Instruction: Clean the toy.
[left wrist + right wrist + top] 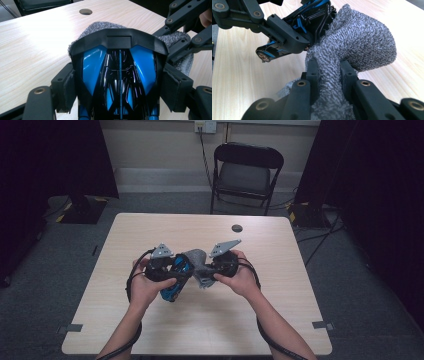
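Observation:
A blue and black toy car [120, 75] sits between the pads of my left gripper [120, 87], which is shut on its sides. In the high view the car [173, 282] is held just above the table's middle by my left gripper [170, 271]. My right gripper [328, 72] is shut on a bunched grey cloth [362, 42]. The cloth [100, 26] wraps against the car's black end, opposite the left gripper. In the high view the cloth [197, 262] lies between the two hands, with my right gripper [210, 270] beside it.
The light wooden table [150, 230] has a round cable hole [237, 228] near its far edge. A black folding chair [247, 170] stands behind the table. Dark curtains hang at both sides, and cables run on the floor at the right.

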### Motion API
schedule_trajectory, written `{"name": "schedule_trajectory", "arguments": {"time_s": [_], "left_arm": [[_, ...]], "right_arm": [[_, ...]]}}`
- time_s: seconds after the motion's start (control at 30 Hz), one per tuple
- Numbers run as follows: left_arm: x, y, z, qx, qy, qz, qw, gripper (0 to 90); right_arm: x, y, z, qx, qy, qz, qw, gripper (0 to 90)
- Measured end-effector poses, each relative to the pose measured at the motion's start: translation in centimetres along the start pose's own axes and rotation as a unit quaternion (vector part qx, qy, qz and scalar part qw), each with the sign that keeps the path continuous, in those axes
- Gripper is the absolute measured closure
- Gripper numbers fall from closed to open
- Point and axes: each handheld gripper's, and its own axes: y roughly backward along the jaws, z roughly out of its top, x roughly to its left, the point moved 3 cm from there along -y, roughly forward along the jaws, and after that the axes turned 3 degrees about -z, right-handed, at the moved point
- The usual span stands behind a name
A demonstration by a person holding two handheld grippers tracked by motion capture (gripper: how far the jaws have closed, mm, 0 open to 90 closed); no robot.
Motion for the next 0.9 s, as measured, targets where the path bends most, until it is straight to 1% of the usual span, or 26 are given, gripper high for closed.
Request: {"name": "schedule_trajectory", "arguments": {"time_s": [0.23, 0.27, 0.4, 0.43, 0.5, 0.57, 0.63, 0.7, 0.9], "left_arm": [[0.0, 0.1, 0.1, -0.004, -0.002, 0.005, 1.0000, 25.5], [0.0, 0.1, 0.1, -0.004, 0.000, 0.005, 1.0000, 25.5], [0.1, 0.2, 0.1, -0.003, -0.002, 0.006, 1.0000, 25.5], [0.1, 0.2, 0.1, -0.004, 0.000, 0.006, 1.0000, 25.5], [0.1, 0.2, 0.1, -0.005, 0.002, 0.007, 1.0000, 25.5], [0.1, 0.3, 0.1, -0.006, 0.000, 0.007, 1.0000, 25.5], [0.2, 0.3, 0.2, -0.006, 0.000, 0.008, 0.9999, 25.5], [0.3, 0.4, 0.1, -0.009, 0.004, 0.008, 0.9999, 25.5], [0.2, 0.5, 0.4, -0.015, 0.004, 0.007, 0.9998, 25.5]], "right_arm": [[0.3, -0.5, -0.1, -0.001, -0.005, 0.006, 1.0000, 74.9], [0.4, -0.7, -0.1, 0.002, -0.005, 0.007, 1.0000, 74.9], [0.7, -1.0, -0.2, 0.001, -0.005, 0.013, 0.9999, 74.9], [0.8, -1.2, -0.4, -0.003, -0.009, 0.018, 0.9998, 74.9], [0.9, -1.4, -0.4, -0.002, -0.011, 0.021, 0.9997, 74.9], [1.0, -1.5, -0.4, -0.002, -0.011, 0.024, 0.9997, 74.9], [1.4, -1.9, -0.4, -0.004, -0.008, 0.028, 0.9996, 74.9], [1.5, -2.1, -0.4, -0.004, -0.009, 0.030, 0.9995, 74.9], [2.5, -2.9, -0.5, 0.008, 0.002, 0.044, 0.9990, 74.9]]}}
